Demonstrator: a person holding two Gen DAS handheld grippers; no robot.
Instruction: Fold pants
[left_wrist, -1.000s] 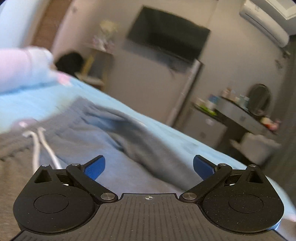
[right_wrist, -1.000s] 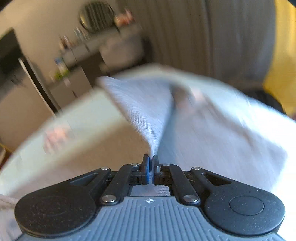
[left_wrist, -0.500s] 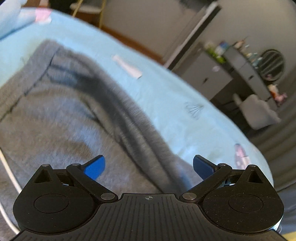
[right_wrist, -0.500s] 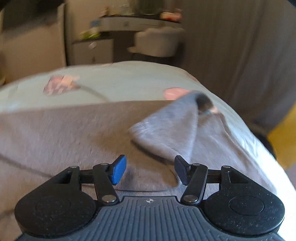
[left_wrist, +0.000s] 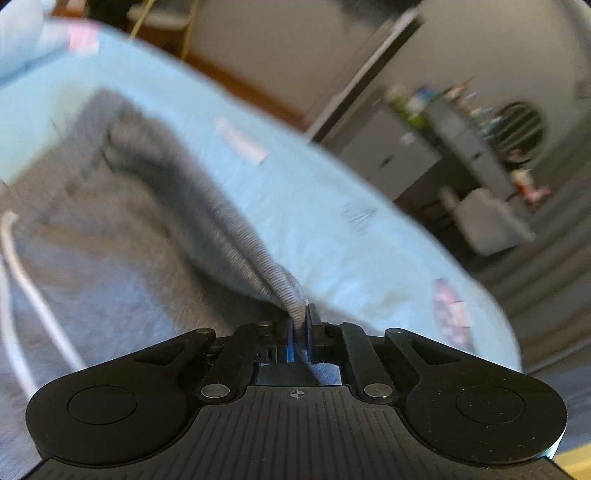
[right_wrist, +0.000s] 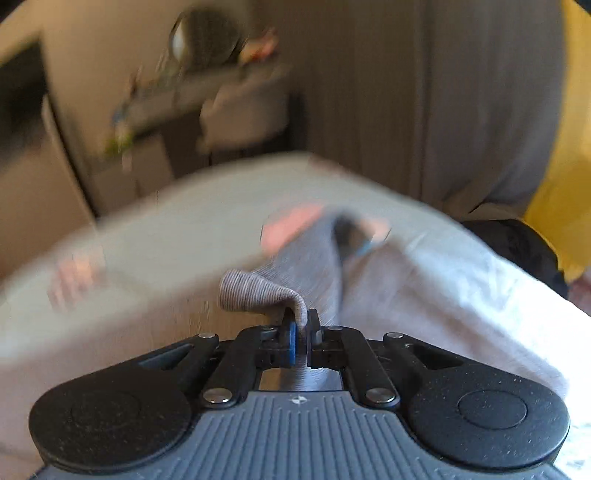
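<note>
Left side first: the left gripper (left_wrist: 300, 325) has its fingers clamped on a ridge of the grey pants (left_wrist: 110, 236), pinched right at the side edge. From there the fabric runs away up and to the left across the light blue bed (left_wrist: 332, 206), so the long axis of the pants heads off diagonally from that grip. A white drawstring (left_wrist: 22, 273) lies on the cloth at far left, so I'd guess this is the waist end.

Over on the right, the right gripper (right_wrist: 302, 328) is also shut tight on a bunched fold of the pants, with the rest trailing ahead over the bed. It's blurry, so I can't tell which part that is.

My read: both hands already hold an edge, so the next move turns on carrying the two pinches the same way across the pants' width.
</note>
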